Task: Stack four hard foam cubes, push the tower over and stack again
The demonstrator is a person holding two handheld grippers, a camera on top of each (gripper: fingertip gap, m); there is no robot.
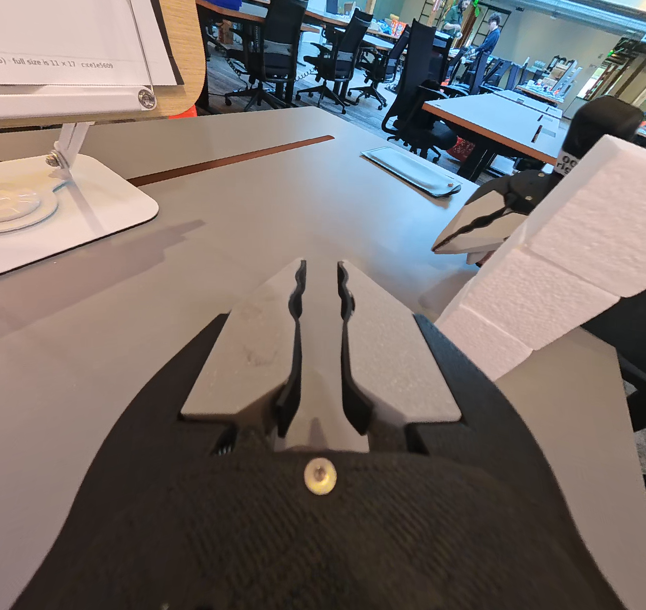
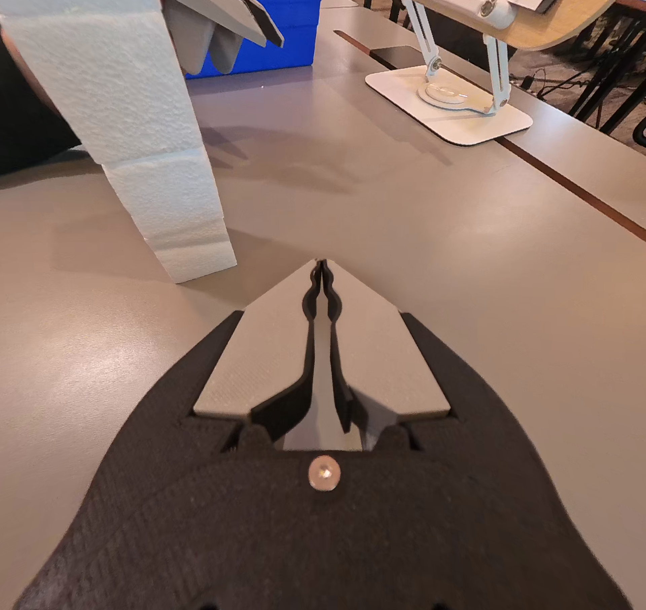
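Observation:
A tower of stacked white foam cubes [image 1: 559, 261] stands on the grey table [image 1: 244, 215], at the right edge of the left wrist view. It shows at the left of the right wrist view [image 2: 115, 97], with the cubes slightly offset from one another. My left gripper [image 1: 321, 264] is open a little and empty, low over the table to the left of the tower. It also shows beside the tower's upper part [image 2: 276, 39]. My right gripper [image 2: 321, 262] is shut and empty, near the tower's base. It shows past the tower in the left wrist view [image 1: 437, 249].
A white document stand [image 1: 70, 201] holding a wooden board with a sheet sits on the table; it also shows in the right wrist view [image 2: 451, 104]. A blue bin [image 2: 279, 16] stands behind the tower. A grey cable flap [image 1: 409, 170] lies near the far edge. Office chairs and desks lie beyond. Some 20 cm of space lies between my two pairs of fingers.

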